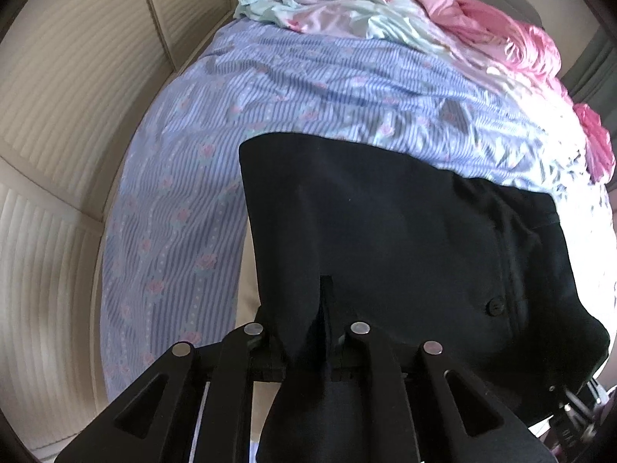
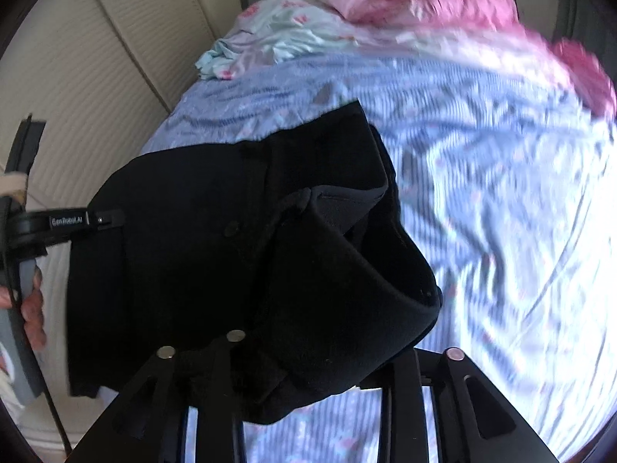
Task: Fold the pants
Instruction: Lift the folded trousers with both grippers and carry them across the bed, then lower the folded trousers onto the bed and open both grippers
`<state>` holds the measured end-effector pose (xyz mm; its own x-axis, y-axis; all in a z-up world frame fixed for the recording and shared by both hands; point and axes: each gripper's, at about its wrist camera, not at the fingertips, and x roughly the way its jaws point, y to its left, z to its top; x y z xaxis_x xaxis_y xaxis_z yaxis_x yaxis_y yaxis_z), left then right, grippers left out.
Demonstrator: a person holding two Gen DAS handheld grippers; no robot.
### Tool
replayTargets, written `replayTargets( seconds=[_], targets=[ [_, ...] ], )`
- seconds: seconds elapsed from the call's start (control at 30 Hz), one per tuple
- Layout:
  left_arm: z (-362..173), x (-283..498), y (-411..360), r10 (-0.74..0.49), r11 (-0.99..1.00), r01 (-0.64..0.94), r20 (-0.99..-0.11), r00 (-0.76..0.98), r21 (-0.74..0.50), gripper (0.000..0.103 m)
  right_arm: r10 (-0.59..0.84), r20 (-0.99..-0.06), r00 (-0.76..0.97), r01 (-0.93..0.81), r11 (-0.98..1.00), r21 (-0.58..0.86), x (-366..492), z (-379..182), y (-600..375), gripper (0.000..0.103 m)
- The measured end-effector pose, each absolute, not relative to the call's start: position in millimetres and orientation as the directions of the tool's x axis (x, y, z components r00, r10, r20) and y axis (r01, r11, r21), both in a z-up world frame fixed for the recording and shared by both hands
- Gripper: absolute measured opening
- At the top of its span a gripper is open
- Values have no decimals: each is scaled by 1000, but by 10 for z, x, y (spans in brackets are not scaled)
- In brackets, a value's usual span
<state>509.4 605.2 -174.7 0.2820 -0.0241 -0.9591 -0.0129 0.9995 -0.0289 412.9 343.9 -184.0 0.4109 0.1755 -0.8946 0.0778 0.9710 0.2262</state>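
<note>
Black pants (image 1: 405,239) hang in the air above the bed, held by both grippers. My left gripper (image 1: 308,343) is shut on the pants' top edge, with cloth pinched between its fingers. A black button (image 1: 495,306) shows on the front. In the right wrist view the pants (image 2: 216,254) drape over my right gripper (image 2: 308,351), which is shut on a bunched fold of the waist. The left gripper (image 2: 58,220) and the hand holding it show at the left edge there.
The bed has a blue striped floral sheet (image 1: 308,88). A crumpled pale floral cover (image 1: 331,0) and pink bedding (image 1: 513,34) lie at the far end. Beige ribbed wardrobe doors (image 1: 58,123) stand close on the left.
</note>
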Motion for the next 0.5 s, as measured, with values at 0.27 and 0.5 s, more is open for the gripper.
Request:
replayTargets(
  seconds=[0.27, 0.5],
  targets=[
    [-1626, 4944, 6138, 287, 954, -15, -902, 323, 299, 50, 203, -937, 285, 139, 958, 250, 4025, -1902, 3240, 59],
    [-1290, 4490, 5927, 305, 939, 29, -869, 390, 343, 59, 173, -948, 267, 56, 979, 194, 3873, -1829, 3080, 65]
  ],
)
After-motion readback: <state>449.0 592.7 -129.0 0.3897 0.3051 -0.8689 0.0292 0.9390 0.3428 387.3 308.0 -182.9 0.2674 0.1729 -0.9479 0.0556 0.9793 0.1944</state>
